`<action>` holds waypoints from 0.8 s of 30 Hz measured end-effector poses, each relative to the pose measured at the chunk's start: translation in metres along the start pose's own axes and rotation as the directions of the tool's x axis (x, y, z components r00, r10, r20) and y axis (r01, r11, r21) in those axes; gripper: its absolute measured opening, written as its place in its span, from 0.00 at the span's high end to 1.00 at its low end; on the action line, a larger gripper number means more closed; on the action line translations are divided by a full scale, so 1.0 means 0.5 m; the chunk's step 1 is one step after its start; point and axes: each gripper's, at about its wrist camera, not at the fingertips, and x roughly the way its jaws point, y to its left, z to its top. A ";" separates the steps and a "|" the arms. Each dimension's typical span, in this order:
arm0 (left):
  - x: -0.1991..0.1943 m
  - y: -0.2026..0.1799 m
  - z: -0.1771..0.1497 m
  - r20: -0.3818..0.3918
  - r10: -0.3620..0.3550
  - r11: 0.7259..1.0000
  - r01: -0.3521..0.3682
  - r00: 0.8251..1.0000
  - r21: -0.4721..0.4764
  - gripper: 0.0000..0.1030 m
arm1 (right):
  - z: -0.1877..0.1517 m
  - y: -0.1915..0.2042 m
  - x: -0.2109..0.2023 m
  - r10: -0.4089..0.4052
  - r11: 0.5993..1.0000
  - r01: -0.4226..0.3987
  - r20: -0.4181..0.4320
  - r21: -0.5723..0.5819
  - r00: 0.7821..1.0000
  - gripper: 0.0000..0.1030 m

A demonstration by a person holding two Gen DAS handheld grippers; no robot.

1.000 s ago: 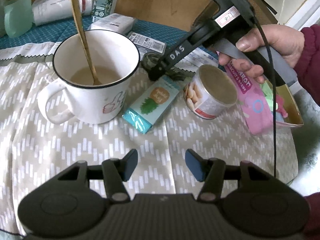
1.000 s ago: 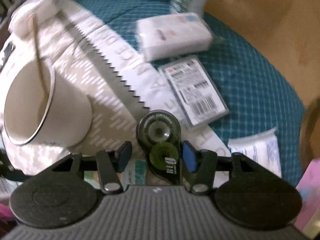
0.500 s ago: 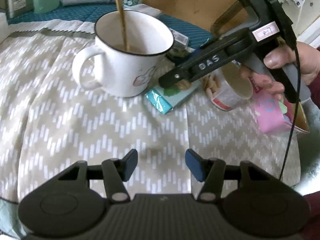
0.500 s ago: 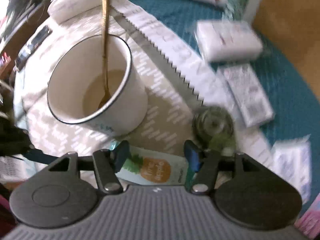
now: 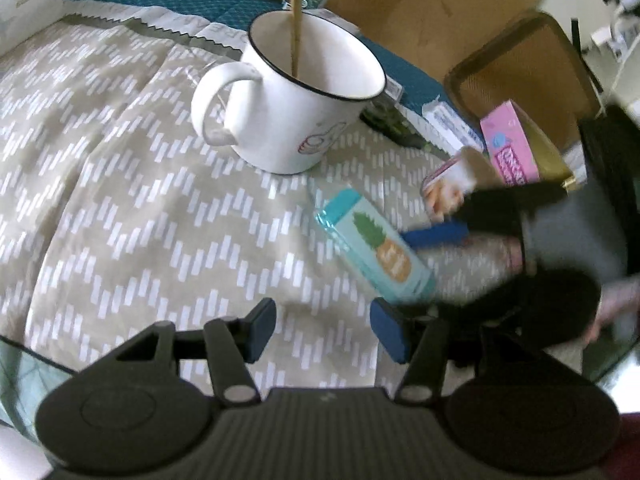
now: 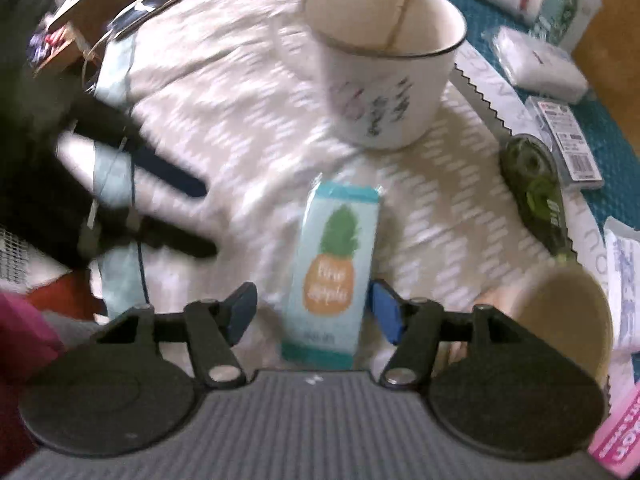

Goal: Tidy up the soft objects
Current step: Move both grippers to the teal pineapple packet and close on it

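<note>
- Left wrist view: your left gripper (image 5: 323, 330) hangs over the patterned cloth (image 5: 120, 216), jaws spread with nothing but cloth between them.
- Mug (image 5: 296, 104) stands upright beyond it, handle toward the left of the frame, a spoon (image 5: 297, 16) leaning inside.
- Pineapple pack (image 5: 374, 250) (the soft thing you are after) lies flat on the cloth, right of the mug and just beyond your left gripper's right finger.
- Your right gripper (image 5: 436, 236) shows blurred at the pack's far side; a tin (image 5: 452, 180) and a pink box (image 5: 510, 148) lie behind it.
- Right wrist view: your right gripper (image 6: 312, 314) straddles the near end of the pack (image 6: 334, 272); the jaws are closing, the right pad touching or nearly touching the pack's edge, the left pad clear of it (no grip yet).
- Mug (image 6: 384, 64) sits beyond the pack; a green tape dispenser (image 6: 536, 188) lies to the right, by a barcoded packet (image 6: 568, 140).
- Your left gripper (image 6: 200, 216) shows blurred at the left, fingers apart.
</note>
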 end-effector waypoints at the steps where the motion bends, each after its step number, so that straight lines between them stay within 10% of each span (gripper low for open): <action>1: -0.003 0.004 -0.001 0.004 -0.008 1.000 0.008 1.000 -0.013 0.49 | -0.017 0.017 -0.003 -0.044 0.998 0.045 0.024 -0.032 0.999 0.44; 24: 0.156 -0.209 0.062 -0.108 -0.063 0.962 0.089 0.992 0.257 0.38 | -0.285 -0.019 -0.098 -0.183 0.959 0.154 0.106 0.239 0.977 0.47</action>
